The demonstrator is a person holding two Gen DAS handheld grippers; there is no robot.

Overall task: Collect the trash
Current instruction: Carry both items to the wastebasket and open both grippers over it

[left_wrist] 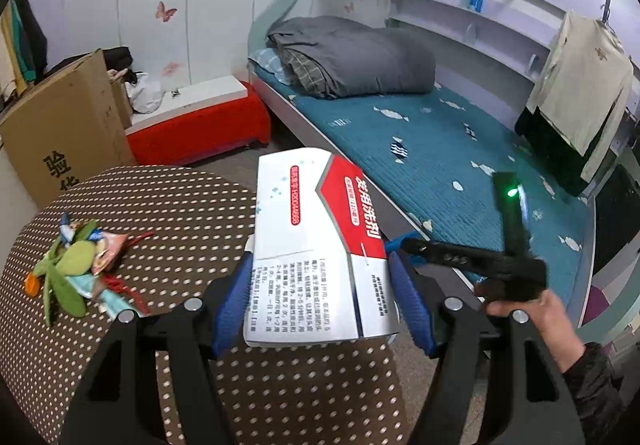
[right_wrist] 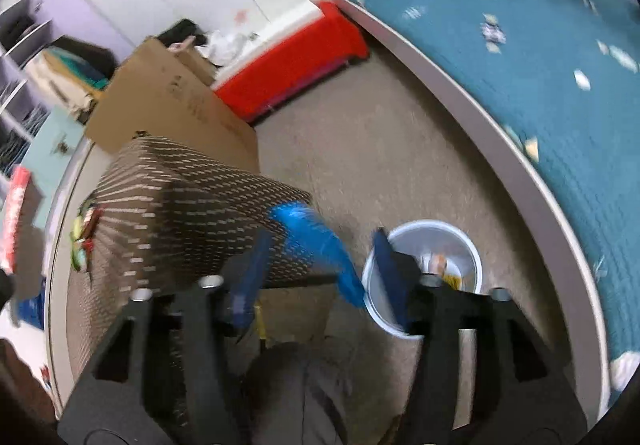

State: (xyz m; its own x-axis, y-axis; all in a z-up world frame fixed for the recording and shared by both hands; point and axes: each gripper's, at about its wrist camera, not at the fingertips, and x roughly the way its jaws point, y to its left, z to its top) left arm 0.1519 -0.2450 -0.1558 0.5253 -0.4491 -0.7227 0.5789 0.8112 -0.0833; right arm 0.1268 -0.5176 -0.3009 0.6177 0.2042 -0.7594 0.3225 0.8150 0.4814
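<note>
My left gripper (left_wrist: 320, 277) is shut on a white and red medicine box (left_wrist: 316, 245) and holds it above the right edge of the brown dotted stool (left_wrist: 168, 205). A heap of crumpled wrappers (left_wrist: 80, 269) lies on the stool's left side. My right gripper (right_wrist: 320, 261) is open, with a blue wrapper (right_wrist: 316, 241) between its fingers, apart from them as far as the blur shows. It hangs over the floor beside the white trash bin (right_wrist: 472, 245), which holds some scraps. The right gripper also shows in the left wrist view (left_wrist: 480, 261).
A bed with a teal cover (left_wrist: 440, 149) runs along the right. A cardboard box (left_wrist: 64, 125) and a red bench (left_wrist: 200, 129) stand behind the stool. Beige carpet (right_wrist: 360, 149) lies between the stool and the bed. Clothes (left_wrist: 580, 93) hang at the right.
</note>
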